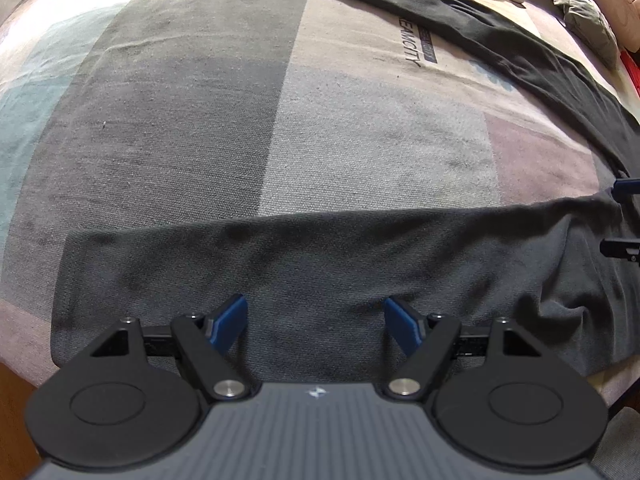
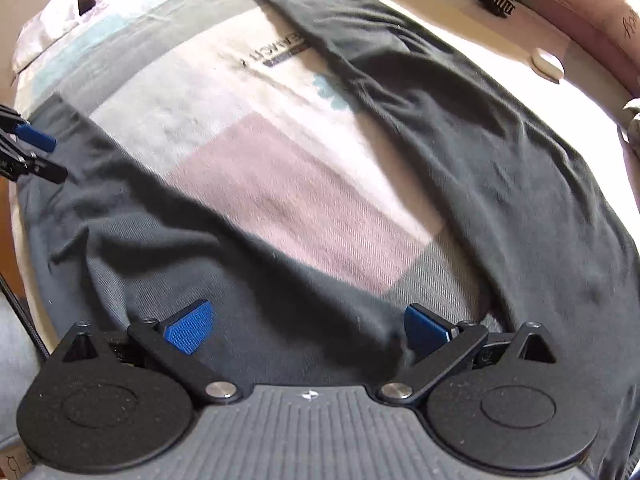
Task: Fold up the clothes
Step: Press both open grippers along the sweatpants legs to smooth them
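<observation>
Two grippers, both spread wide, nothing pinched. Left gripper [image 1: 315,322] hovers over the near leg of the dark trousers [image 1: 280,280], which lies flat across the patchwork bedspread [image 1: 180,120], cuff end to the left. Right gripper [image 2: 308,330] sits over the crotch area where the two legs meet; the far leg [image 2: 460,140] runs off diagonally, so the pair lies in an open V, legs well apart. Judgement: fits either laying-out or the leg-over-leg fold, can't settle which. Any grab needs jaws down onto a fabric edge, and neither has one. Small cloth bundle [image 1: 584,12] lies far right.
</observation>
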`<action>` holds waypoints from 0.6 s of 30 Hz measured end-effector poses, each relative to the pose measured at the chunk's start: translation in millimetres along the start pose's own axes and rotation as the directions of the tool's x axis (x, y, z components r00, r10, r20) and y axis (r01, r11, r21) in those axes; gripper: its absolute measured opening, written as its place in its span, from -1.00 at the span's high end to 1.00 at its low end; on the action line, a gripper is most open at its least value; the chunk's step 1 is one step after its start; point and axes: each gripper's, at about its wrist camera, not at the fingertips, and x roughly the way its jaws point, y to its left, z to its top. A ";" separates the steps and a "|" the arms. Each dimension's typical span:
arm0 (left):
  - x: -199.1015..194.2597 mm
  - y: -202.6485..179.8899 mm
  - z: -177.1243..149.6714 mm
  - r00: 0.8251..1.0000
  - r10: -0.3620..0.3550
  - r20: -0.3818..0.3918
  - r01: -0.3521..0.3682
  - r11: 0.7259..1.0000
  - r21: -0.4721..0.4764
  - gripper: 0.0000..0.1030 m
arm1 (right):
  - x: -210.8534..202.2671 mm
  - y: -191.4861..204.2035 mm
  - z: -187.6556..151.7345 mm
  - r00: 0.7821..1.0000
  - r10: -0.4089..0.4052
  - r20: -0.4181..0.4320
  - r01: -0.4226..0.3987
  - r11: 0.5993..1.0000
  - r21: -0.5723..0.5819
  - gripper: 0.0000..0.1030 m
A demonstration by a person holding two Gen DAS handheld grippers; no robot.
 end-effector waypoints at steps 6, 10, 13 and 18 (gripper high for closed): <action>1.7 7.5 12.9 0.999 0.022 0.037 -0.020 0.997 -0.068 -0.47 | 5.7 -23.7 37.9 0.995 -0.029 0.099 0.020 0.995 0.099 -1.00; 7.1 2.8 17.8 0.998 0.020 0.052 -0.016 0.997 -0.077 -0.47 | 39.3 -39.8 57.3 0.996 -0.036 0.078 0.021 0.981 0.193 -1.00; 6.1 -2.3 18.0 0.998 0.011 0.054 -0.008 0.999 -0.051 -0.47 | 64.4 -51.8 72.0 0.997 -0.040 0.063 0.022 0.965 0.262 -1.00; 1.8 0.2 22.5 0.998 0.017 0.062 -0.015 0.999 -0.031 -0.47 | 61.5 -48.2 67.7 0.995 -0.065 0.074 0.045 0.966 0.255 -1.00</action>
